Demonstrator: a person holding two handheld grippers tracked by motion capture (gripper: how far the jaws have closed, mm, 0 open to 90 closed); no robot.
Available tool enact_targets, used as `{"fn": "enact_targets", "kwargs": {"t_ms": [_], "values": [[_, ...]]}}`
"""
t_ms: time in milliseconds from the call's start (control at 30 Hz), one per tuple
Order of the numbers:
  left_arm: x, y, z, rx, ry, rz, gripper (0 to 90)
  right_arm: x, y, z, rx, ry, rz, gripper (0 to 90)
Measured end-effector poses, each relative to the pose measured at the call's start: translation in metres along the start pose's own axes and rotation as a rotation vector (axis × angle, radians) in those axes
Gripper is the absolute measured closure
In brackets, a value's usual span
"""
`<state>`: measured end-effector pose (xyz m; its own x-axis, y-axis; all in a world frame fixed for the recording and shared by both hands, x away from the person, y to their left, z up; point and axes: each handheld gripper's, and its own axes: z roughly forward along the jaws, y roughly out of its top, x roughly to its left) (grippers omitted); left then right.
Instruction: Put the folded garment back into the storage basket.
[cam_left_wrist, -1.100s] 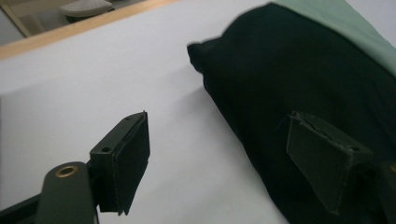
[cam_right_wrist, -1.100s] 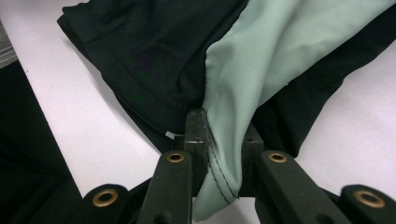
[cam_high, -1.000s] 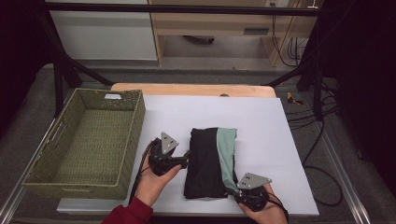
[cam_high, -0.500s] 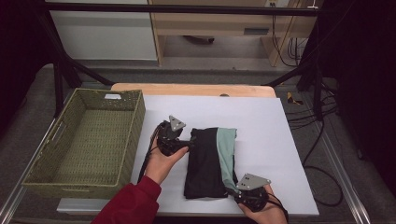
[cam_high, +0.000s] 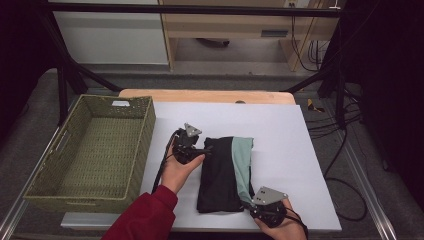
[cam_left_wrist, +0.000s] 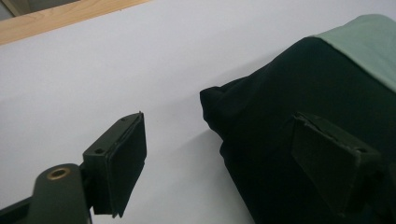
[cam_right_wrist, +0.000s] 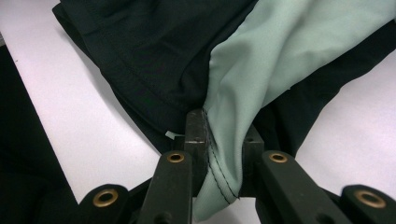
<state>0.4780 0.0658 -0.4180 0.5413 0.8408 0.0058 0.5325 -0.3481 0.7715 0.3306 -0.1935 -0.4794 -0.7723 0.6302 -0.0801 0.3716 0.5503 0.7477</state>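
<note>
We had the folded black-and-green garment (cam_high: 225, 172) pinched at its near green hem in our right gripper (cam_right_wrist: 223, 140), while our left gripper (cam_left_wrist: 224, 163) stood open astride its far black corner, not yet closed, and the wicker basket (cam_high: 142, 145) beyond it held nothing.

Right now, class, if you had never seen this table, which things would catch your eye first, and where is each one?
First, the folded black garment with its mint-green panel, lying mid-table on the white sheet. Next, the right gripper at the garment's near corner, jaws pinched on the green fabric, while the left gripper stands open at its far left corner. Then the green woven basket on the left.
</note>
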Motion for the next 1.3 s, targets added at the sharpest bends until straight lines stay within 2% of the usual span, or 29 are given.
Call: {"fn": "enact_targets", "kwargs": {"t_ms": [167,400,633,800,967,1100,1300], "values": [[-0.002,-0.001,0.01,0.014,-0.016,-0.027,18.7,0.001,0.0,0.0,0.003,-0.004,-0.004,79.4],[-0.007,-0.008,0.023,0.037,-0.013,-0.016,19.5,0.0,0.0,0.0,0.002,-0.003,-0.006,79.4],[-0.005,-0.015,0.03,0.052,-0.016,-0.024,22.2,0.001,0.0,0.0,0.003,-0.003,-0.009,79.4],[-0.003,-0.018,0.034,0.051,-0.051,-0.036,31.2,0.001,0.0,0.0,0.002,-0.003,-0.008,79.4],[-0.001,-0.02,0.036,0.044,-0.116,-0.052,48.6,0.001,0.0,0.0,0.002,-0.004,-0.007,79.4],[0.001,-0.021,0.038,0.049,-0.134,-0.06,58.7,0.001,0.0,0.0,0.002,-0.004,-0.008,79.5],[-0.001,-0.021,0.037,0.042,-0.118,-0.041,74.3,0.001,0.001,0.001,-0.002,0.006,-0.001,79.8]]}}
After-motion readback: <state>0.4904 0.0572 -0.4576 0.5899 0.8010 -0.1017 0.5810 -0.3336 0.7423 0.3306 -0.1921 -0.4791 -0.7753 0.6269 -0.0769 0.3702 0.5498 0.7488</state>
